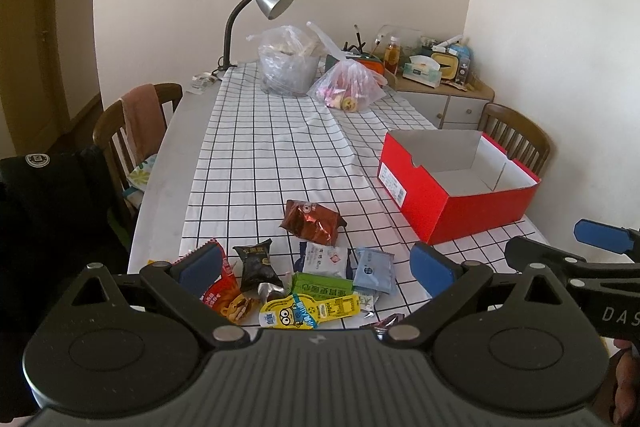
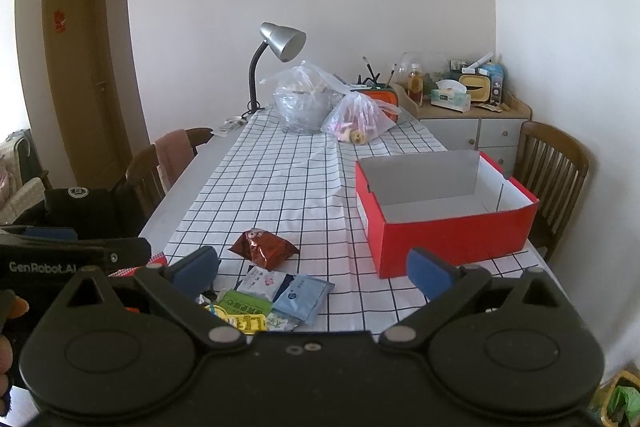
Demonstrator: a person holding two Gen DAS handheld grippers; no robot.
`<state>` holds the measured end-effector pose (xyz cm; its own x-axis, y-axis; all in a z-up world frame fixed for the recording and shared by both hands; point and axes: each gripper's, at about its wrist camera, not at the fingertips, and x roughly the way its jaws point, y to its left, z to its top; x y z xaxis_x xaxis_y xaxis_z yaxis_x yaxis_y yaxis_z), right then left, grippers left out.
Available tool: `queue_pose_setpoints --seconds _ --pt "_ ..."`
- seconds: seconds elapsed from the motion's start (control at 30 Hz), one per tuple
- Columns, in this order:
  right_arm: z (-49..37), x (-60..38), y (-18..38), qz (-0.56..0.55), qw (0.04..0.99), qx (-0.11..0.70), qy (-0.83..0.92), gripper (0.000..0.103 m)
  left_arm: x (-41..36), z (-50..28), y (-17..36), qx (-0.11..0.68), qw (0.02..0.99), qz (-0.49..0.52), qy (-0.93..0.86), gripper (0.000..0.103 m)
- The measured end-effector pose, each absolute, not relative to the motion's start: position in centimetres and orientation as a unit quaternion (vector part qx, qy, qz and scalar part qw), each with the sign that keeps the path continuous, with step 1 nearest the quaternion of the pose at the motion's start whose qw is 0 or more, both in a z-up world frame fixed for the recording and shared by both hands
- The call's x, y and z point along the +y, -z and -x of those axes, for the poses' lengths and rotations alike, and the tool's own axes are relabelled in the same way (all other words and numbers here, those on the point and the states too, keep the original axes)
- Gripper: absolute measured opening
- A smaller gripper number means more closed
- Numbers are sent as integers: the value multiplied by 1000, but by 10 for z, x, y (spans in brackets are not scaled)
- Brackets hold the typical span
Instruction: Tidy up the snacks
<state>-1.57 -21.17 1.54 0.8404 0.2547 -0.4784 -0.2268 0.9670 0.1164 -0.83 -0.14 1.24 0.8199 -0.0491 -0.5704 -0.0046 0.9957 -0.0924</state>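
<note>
Several snack packets lie on the checked cloth near me: a brown foil packet [image 1: 312, 221] [image 2: 264, 249], a black packet [image 1: 256, 267], a white packet [image 1: 325, 259] [image 2: 262, 282], a pale blue packet [image 1: 373, 269] [image 2: 300, 298], a green packet [image 1: 320, 285] [image 2: 244, 303] and a yellow minion packet [image 1: 308, 311]. An empty red box [image 1: 460, 203] [image 2: 448, 227] stands open at the right. My left gripper [image 1: 316, 267] is open above the pile, holding nothing. My right gripper [image 2: 312, 273] is open and empty, also seen at the right of the left wrist view [image 1: 560, 247].
Two plastic bags [image 1: 286, 61] [image 1: 348, 85] and a desk lamp [image 1: 264, 7] stand at the table's far end. Wooden chairs [image 1: 132, 131] [image 2: 552, 163] flank the table. A cabinet [image 2: 472, 127] with clutter stands in the far right corner.
</note>
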Motion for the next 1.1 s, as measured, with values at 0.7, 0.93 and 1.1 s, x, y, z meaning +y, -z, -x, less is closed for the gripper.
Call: queue_pose_setpoints --seconds 0.7,0.93,1.1 --pt "-16 -202 21 -4 940 307 -150 96 17 -24 19 364 929 74 1 101" --pt "-36 -191 61 24 915 362 -177 83 26 -41 47 411 908 84 -4 101" --pt "-46 -184 90 47 894 397 -204 76 27 -58 67 448 889 94 0 101"
